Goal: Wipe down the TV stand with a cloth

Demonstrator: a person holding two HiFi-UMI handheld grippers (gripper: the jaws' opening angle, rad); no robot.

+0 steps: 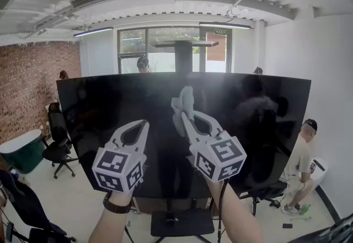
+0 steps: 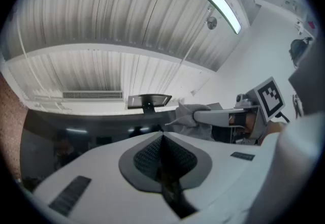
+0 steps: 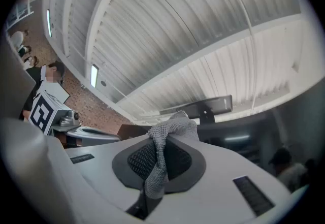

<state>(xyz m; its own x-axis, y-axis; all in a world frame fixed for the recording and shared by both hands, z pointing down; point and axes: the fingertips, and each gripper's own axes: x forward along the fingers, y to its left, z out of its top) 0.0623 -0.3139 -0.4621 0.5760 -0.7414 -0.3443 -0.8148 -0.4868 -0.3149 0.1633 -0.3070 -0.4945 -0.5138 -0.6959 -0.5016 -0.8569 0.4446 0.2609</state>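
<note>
A large black TV screen (image 1: 265,104) on a stand fills the head view. My right gripper (image 1: 182,108) is shut on a grey cloth (image 1: 183,100), held up against the middle of the screen. In the right gripper view the cloth (image 3: 165,139) hangs pinched between the jaws and droops over them. My left gripper (image 1: 144,123) is shut and holds nothing; it sits lower left of the right one, in front of the screen. From the left gripper view the cloth (image 2: 189,115) and right gripper show just ahead to the right.
The stand's dark base (image 1: 182,222) rests on the floor below the screen. A black office chair (image 1: 58,142) and a green table (image 1: 22,151) are at the left. A person (image 1: 300,165) sits at the right by the white wall.
</note>
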